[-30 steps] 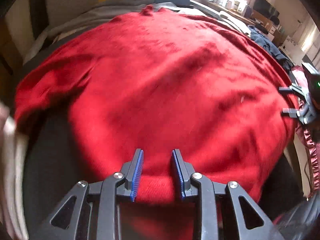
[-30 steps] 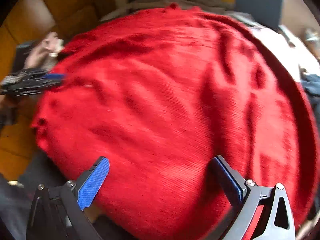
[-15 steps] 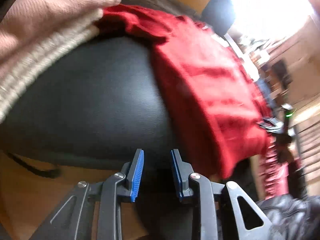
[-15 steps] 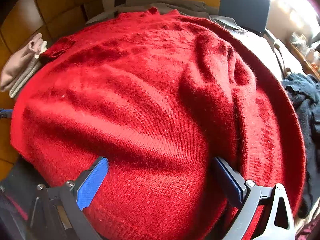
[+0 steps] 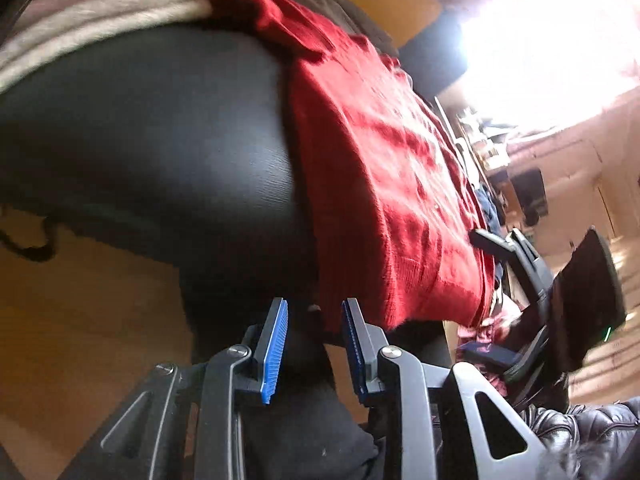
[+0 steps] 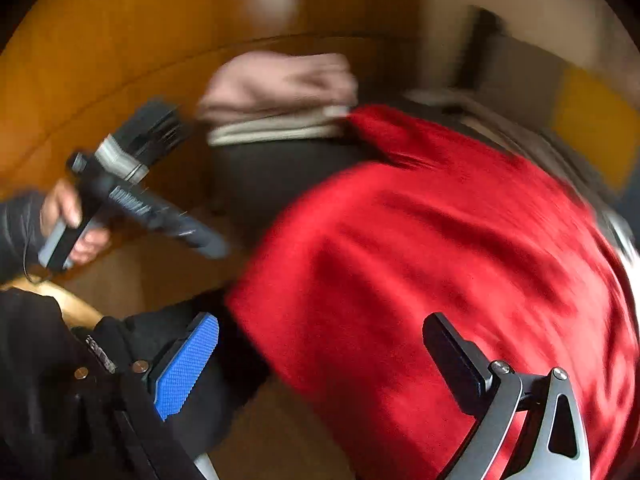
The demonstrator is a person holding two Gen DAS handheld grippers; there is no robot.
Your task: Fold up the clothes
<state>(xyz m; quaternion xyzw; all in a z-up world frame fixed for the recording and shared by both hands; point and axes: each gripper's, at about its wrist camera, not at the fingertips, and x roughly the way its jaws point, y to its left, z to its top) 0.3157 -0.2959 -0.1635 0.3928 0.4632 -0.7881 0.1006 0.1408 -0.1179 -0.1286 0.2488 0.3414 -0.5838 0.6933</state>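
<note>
A red knit sweater (image 5: 384, 184) lies spread flat on a black padded surface (image 5: 152, 144); it also shows in the right wrist view (image 6: 440, 264). My left gripper (image 5: 314, 350) is open with a narrow gap, empty, low at the black surface's near edge beside the sweater's left hem corner. It also shows in the right wrist view (image 6: 216, 246), held off the sweater's left side. My right gripper (image 6: 322, 360) is wide open and empty, over the sweater's near hem. It shows at the sweater's right edge in the left wrist view (image 5: 486, 282).
A folded pink and cream garment (image 6: 276, 92) lies at the far left end of the black surface, touching the sweater's sleeve. A wooden floor (image 6: 120, 40) surrounds the surface. A dark blue garment (image 5: 490, 208) lies beyond the sweater's right side.
My left gripper has swung off the sweater's hem to the left edge and dropped low. My right gripper has turned left, now facing the sweater's left hem corner and the folded pile.
</note>
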